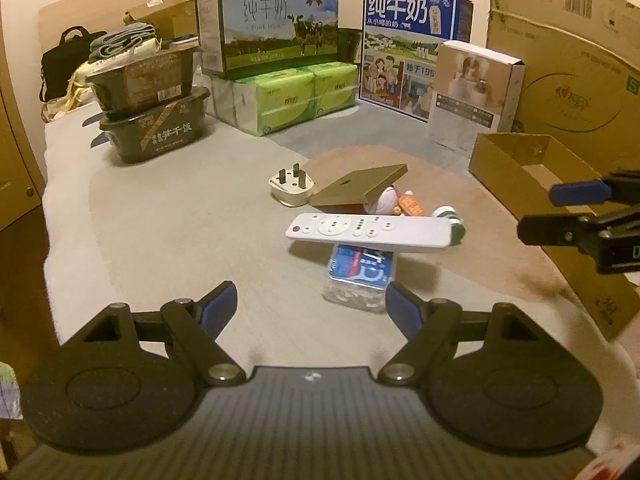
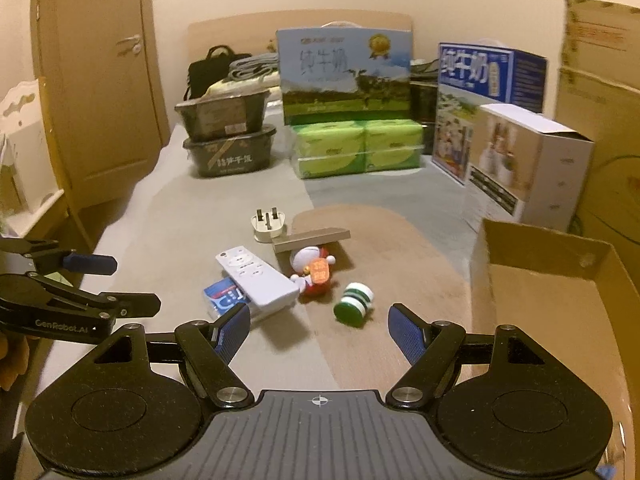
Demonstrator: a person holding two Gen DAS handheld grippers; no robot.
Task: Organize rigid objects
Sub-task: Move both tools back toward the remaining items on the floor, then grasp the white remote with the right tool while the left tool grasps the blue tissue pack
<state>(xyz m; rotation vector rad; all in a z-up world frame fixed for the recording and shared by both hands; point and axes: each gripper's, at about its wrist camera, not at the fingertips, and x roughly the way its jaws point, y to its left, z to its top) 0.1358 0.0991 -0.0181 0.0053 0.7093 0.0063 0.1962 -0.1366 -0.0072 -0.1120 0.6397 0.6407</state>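
A small pile lies mid-bed: a white remote (image 1: 372, 232) (image 2: 258, 276) resting on a clear floss-pick box with blue label (image 1: 360, 272) (image 2: 224, 298), a white plug (image 1: 290, 188) (image 2: 269, 226), a flat brown box lid (image 1: 360, 186) (image 2: 312, 237) leaning on a Doraemon toy (image 1: 394, 202) (image 2: 316, 274), and a green-and-white roll (image 1: 454, 220) (image 2: 356, 300). My left gripper (image 1: 312, 308) is open and empty, just short of the floss box. My right gripper (image 2: 320, 328) is open and empty, close before the roll. An open cardboard box (image 1: 520, 168) (image 2: 540, 292) stands at the right.
Milk cartons (image 1: 276, 20), green tissue packs (image 1: 288, 96), stacked dark food tubs (image 1: 148, 108), a white carton (image 1: 476, 92) and large cardboard boxes (image 1: 580, 60) line the back and right. A wooden door (image 2: 100, 80) stands left of the bed.
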